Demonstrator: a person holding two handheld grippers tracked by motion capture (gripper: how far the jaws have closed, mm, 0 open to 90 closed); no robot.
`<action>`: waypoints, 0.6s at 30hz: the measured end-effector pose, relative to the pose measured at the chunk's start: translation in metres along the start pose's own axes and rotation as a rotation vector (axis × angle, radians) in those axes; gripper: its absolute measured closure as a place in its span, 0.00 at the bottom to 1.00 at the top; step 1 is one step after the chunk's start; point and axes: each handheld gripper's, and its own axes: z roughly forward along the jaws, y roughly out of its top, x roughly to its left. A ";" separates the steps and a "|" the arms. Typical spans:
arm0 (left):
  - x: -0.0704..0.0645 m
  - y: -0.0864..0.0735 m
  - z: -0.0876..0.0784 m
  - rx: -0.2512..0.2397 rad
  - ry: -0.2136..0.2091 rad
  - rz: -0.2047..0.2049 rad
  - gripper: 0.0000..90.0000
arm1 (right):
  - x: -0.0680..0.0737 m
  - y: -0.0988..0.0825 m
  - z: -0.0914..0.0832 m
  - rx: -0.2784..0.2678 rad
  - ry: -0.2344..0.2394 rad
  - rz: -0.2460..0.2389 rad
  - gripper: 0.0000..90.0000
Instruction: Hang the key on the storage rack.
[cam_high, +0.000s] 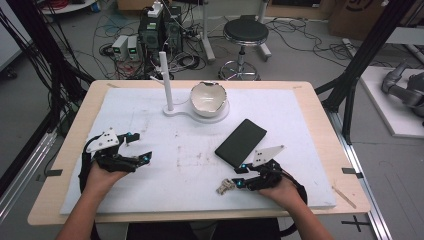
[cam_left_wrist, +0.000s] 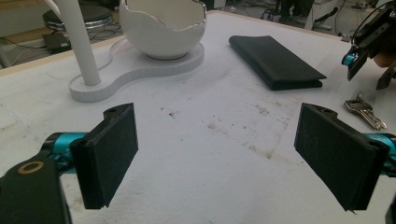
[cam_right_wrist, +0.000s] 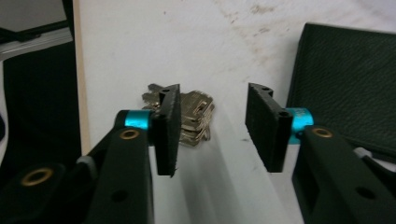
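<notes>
Reaching toward a bunch of keys (cam_high: 225, 186), the right gripper (cam_high: 239, 176) sits low near the front edge of the white mat (cam_high: 165, 135), jaws partly open. In the right gripper view the keys (cam_right_wrist: 194, 119) lie just past the pads: the left pad (cam_right_wrist: 168, 130) covers their near side, the other pad stands apart from them with bare mat between. No clamp on the keys is visible; whether the left pad touches them cannot be told. How many keys are in the bunch is hard to make out, since they overlap and the pad hides part of them.

Left gripper (cam_high: 135, 146): held over the mat's left half, jaws spread wide, nothing between them. Its own view shows the two pads (cam_left_wrist: 109, 154) with stained mat in the gap, the keys (cam_left_wrist: 365, 112) far right near the frame edge, and the right gripper (cam_left_wrist: 369, 44) partly cut off at the upper right.

Dark wallet (cam_high: 241, 142) lies flat on the mat, just beyond the right gripper; in the right gripper view the wallet (cam_right_wrist: 348, 79) runs out of frame at the right.

White stand (cam_high: 197, 111) at the mat's far side carries an eggshell-shaped bowl (cam_high: 208, 98) and an upright post (cam_high: 166, 82). In the left gripper view the bowl (cam_left_wrist: 161, 28) and the post (cam_left_wrist: 81, 46) are both cropped at the top.
</notes>
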 end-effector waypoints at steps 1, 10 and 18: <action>0.000 0.000 0.000 0.002 0.000 0.002 0.15 | 0.000 0.000 0.001 0.005 0.004 -0.002 0.67; -0.001 -0.001 0.001 0.012 -0.001 0.007 0.15 | -0.001 0.000 0.013 0.048 0.007 -0.014 0.80; -0.001 -0.002 0.000 0.020 0.005 0.005 0.15 | -0.002 0.006 0.004 -0.008 0.033 0.016 1.00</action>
